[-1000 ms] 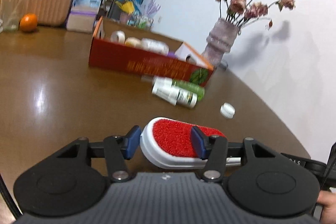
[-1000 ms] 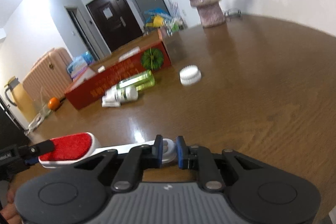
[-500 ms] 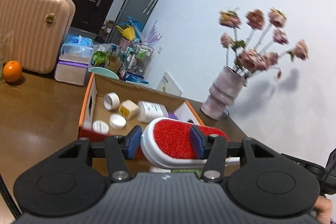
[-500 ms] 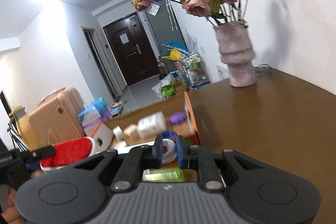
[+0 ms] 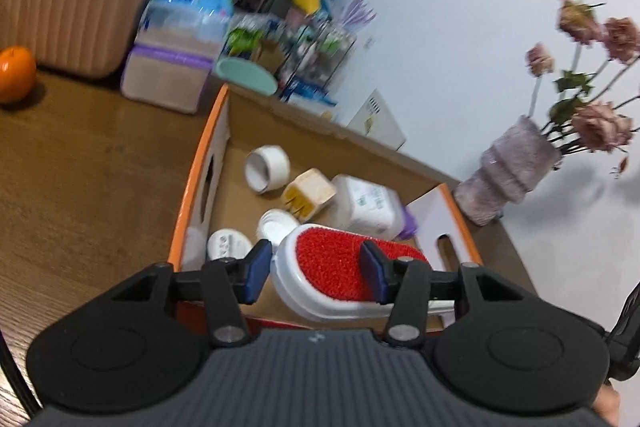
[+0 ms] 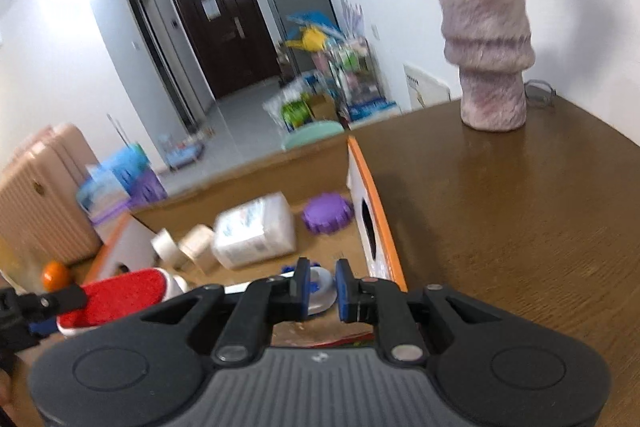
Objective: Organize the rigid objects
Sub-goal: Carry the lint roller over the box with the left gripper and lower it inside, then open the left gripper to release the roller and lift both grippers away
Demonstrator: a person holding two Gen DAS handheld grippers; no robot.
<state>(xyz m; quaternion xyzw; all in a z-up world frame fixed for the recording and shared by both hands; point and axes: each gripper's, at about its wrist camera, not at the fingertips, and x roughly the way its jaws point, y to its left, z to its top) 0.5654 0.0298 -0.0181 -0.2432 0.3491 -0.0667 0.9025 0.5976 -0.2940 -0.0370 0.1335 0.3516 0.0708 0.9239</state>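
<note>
Left wrist view: the left gripper (image 5: 316,277), jaws closing, holds the red brush (image 5: 340,269) over the box (image 5: 208,163); the right gripper (image 6: 322,287) clamps its handle (image 6: 320,285).

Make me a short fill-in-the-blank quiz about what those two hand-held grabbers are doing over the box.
1. The brush held over the cardboard box has a ____ bristle pad.
2. The right gripper is clamped on the brush's ____.
3. The vase holds ____.
4. The round lid inside the box is ____.

Missing words: red; handle; flowers; purple
</note>
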